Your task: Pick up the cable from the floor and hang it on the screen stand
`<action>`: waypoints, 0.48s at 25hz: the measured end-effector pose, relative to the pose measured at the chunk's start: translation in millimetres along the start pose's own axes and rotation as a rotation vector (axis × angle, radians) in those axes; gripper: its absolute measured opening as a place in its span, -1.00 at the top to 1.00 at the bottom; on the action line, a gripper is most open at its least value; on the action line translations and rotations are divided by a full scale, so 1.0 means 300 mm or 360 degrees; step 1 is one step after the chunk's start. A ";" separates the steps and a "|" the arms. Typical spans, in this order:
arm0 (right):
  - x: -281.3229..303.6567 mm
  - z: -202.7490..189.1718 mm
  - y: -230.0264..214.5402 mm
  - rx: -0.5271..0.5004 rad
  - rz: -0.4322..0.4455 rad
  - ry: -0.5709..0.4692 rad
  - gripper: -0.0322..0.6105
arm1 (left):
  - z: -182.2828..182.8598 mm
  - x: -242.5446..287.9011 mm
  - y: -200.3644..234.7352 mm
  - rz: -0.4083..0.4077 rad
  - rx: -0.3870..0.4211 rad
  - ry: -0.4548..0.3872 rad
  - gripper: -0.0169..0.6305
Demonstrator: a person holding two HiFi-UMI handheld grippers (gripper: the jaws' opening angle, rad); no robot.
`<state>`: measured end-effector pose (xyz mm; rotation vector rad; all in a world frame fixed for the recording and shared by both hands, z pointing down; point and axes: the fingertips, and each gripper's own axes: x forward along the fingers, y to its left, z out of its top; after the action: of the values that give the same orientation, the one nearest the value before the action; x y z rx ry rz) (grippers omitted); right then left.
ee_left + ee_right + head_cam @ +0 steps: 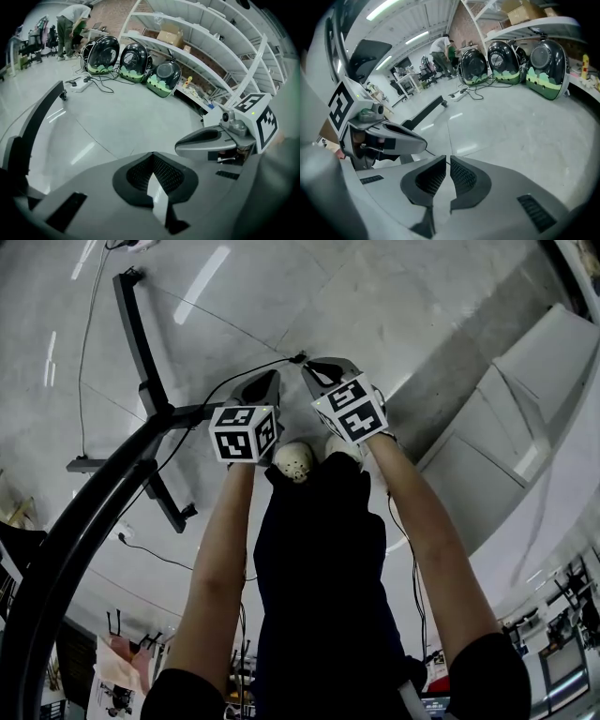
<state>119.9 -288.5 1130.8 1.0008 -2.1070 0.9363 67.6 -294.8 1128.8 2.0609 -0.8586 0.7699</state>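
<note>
Tongs on both sides are held close together at the centre of the head view, pointing down at the pale floor (375, 306). The left tongs (265, 382) are clenched, the ribbed pads meeting at their tips in the left gripper view, with nothing seen between them. The right tongs (317, 371) are also clenched. In the right gripper view only a hairline gap shows, and a thin dark line runs in to the tips from the left, so they appear to pinch the cable (298, 358).

In the head view the cable's end sits just beside the right tongs' tips. From there it sweeps left and down, past the left tongs and across the screen stand (139, 338). The stand's black base bars lie on the floor in the upper left, and its curved post fills the lower left of the frame. White shelving (525, 399) stands at the right. Three domed cases (133, 61) sit by the shelves in the left gripper view.
</note>
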 end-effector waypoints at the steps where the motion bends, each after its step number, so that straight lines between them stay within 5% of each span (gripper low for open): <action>1: 0.017 -0.005 -0.004 -0.0015 0.0003 0.0008 0.81 | -0.004 0.012 0.012 0.0006 -0.0019 -0.0002 0.94; 5: 0.087 -0.019 -0.026 -0.0064 0.0019 0.0006 0.79 | -0.018 0.060 0.039 0.0009 -0.0025 -0.0004 0.94; 12: 0.213 -0.088 -0.027 -0.0097 0.0114 0.0133 0.41 | -0.044 0.126 0.080 -0.0004 -0.0011 -0.0020 0.94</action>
<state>99.2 -295.7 1196.9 0.8466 -2.1000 0.9270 68.5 -307.5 1173.8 2.0626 -0.8642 0.7526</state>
